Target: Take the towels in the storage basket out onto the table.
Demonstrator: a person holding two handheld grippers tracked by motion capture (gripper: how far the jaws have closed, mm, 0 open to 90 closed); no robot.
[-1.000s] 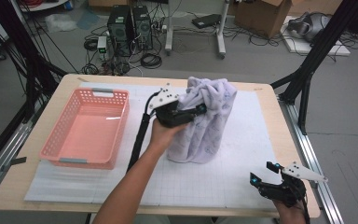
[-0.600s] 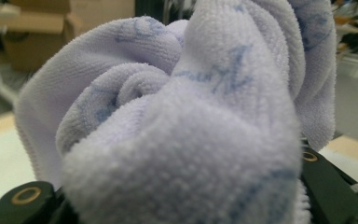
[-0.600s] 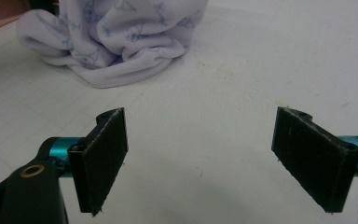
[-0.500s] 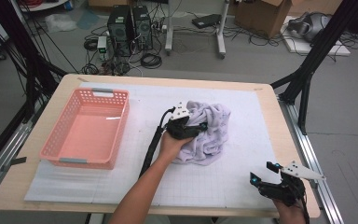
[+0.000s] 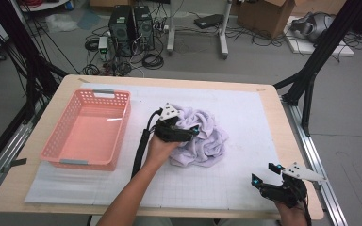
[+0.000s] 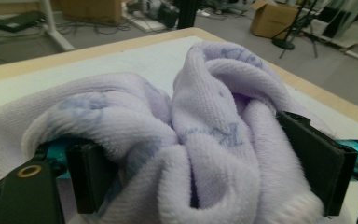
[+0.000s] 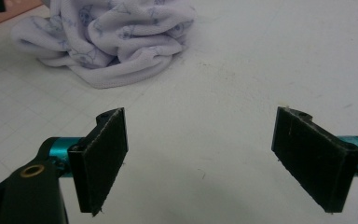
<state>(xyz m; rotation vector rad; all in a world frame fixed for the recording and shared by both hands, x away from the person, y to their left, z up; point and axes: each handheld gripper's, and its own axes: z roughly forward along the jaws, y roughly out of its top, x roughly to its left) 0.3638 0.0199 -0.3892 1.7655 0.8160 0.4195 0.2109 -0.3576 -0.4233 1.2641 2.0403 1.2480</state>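
A pale lilac towel lies in a crumpled heap on the white grid mat, near the table's middle. My left gripper rests low against the heap's left side. Its jaws have just been opening and now stand wide, with towel folds bunched loosely between the pads. My right gripper sits at the table's front right corner, open and with nothing in it. In the right gripper view the towel lies well ahead at the upper left.
A pink plastic basket stands on the mat's left side with nothing in it. The wooden table edge runs just right of the mat. Black frame legs, cables and computer cases stand on the floor beyond.
The towel hung upright from my left gripper; it has come down and collapsed into a heap on the mat. My left hand sank with it. The right gripper has not moved.
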